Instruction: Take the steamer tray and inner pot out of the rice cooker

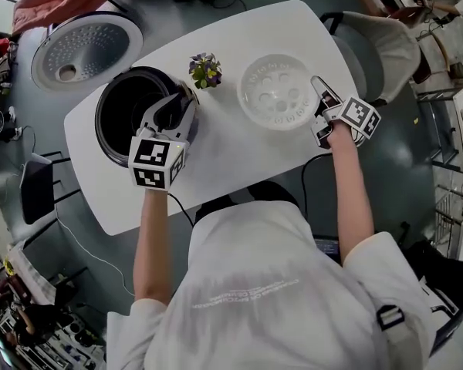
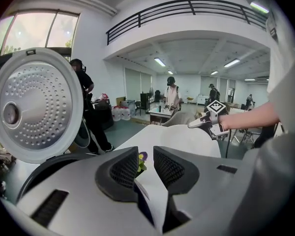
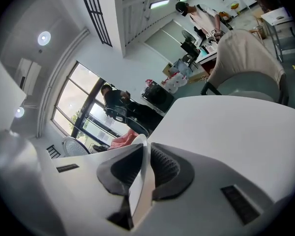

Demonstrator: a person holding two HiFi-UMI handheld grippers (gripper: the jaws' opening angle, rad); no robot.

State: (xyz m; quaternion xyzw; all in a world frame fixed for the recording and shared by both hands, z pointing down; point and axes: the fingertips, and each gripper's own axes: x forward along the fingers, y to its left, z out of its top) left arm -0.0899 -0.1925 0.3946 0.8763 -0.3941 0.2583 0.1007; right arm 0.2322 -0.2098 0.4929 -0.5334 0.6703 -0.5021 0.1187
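Observation:
The white rice cooker (image 1: pixel 104 141) stands on the table's left with its lid (image 1: pixel 86 48) swung open. Its black inner pot (image 1: pixel 127 118) sits inside. My left gripper (image 1: pixel 172 102) straddles the cooker's right rim, and a dark-and-white edge (image 2: pixel 150 200) fills the gap low between its pads. The round white steamer tray (image 1: pixel 276 91) rests on the table to the right of the cooker. My right gripper (image 1: pixel 318 85) is at the tray's right edge. In the right gripper view the tray's thin white rim (image 3: pixel 140 181) is pinched between the pads of the right gripper (image 3: pixel 146 154).
A small pot of purple flowers (image 1: pixel 205 69) stands between cooker and tray. The white table (image 1: pixel 239 160) ends just beyond the tray, with a grey chair (image 1: pixel 378 45) behind it. Cables and clutter lie on the floor around. People stand far back in the room.

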